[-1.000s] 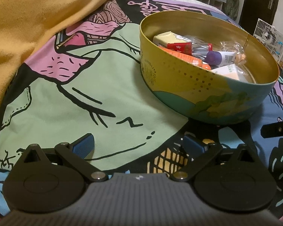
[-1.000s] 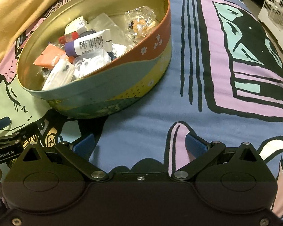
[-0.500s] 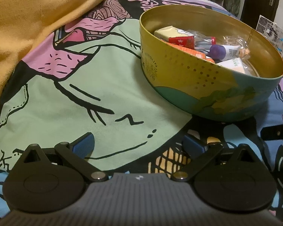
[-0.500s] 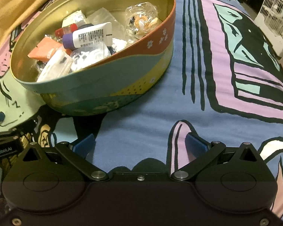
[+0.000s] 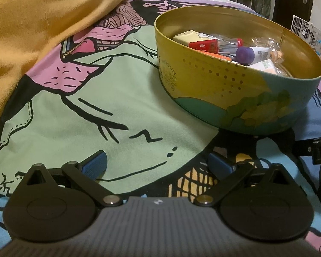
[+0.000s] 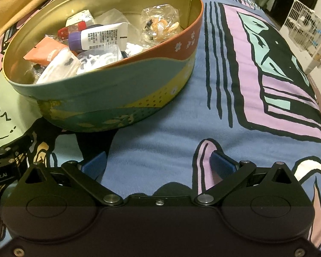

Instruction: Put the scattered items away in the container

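Observation:
A round decorated tin point(image 5: 235, 107) with a gold inside stands on the printed bedspread; it also shows in the right wrist view point(image 6: 117, 94). Inside lie several items: a white tube with a purple cap point(image 6: 100, 36), an orange packet point(image 6: 45, 51), clear plastic bags point(image 6: 160, 23) and a small box point(image 5: 188, 37). My left gripper point(image 5: 158, 165) is open and empty, low over the bedspread in front and to the left of the tin. My right gripper point(image 6: 158, 165) is open and empty, in front and to the right of the tin.
A yellow blanket point(image 5: 42, 21) is heaped at the left. The bedspread point(image 6: 256, 85) stretches to the right. A white wire cage point(image 6: 306, 23) stands off the bed at the far right. The other gripper's black body point(image 5: 316, 147) shows at the right edge of the left wrist view.
Both grippers have drawn slightly back and shifted; the tin sits a little higher and further right in the left wrist view. Both stay open and empty.

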`<state>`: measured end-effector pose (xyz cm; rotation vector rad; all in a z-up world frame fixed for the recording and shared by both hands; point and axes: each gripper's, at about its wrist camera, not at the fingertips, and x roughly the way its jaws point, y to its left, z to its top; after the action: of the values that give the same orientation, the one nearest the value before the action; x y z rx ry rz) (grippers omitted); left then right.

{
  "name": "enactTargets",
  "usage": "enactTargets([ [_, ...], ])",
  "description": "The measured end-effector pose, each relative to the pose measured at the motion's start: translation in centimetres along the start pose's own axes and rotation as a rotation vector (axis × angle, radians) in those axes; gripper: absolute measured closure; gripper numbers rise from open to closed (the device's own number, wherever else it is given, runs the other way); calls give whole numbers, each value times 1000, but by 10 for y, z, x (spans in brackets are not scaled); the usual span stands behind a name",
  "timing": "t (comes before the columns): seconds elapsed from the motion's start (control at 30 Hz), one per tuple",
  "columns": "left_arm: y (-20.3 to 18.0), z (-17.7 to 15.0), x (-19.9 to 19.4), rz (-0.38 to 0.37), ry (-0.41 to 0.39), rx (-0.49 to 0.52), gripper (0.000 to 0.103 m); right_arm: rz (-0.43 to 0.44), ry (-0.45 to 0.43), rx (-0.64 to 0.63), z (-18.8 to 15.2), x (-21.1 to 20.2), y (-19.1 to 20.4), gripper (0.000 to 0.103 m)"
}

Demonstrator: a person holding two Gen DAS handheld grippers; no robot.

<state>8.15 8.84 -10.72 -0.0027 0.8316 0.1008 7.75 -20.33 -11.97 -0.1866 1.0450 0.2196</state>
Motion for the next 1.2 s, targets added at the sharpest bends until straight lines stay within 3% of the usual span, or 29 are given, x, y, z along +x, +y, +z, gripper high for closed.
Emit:
enactTargets([
  [0.33, 0, -1, 1, 1, -10, -8, 0, -11, -44, 15, -4, 0, 1, 0],
  [1.2, 0, -2, 0, -1, -19, 1, 0, -12, -46, 15, -5, -1, 1, 0],
])
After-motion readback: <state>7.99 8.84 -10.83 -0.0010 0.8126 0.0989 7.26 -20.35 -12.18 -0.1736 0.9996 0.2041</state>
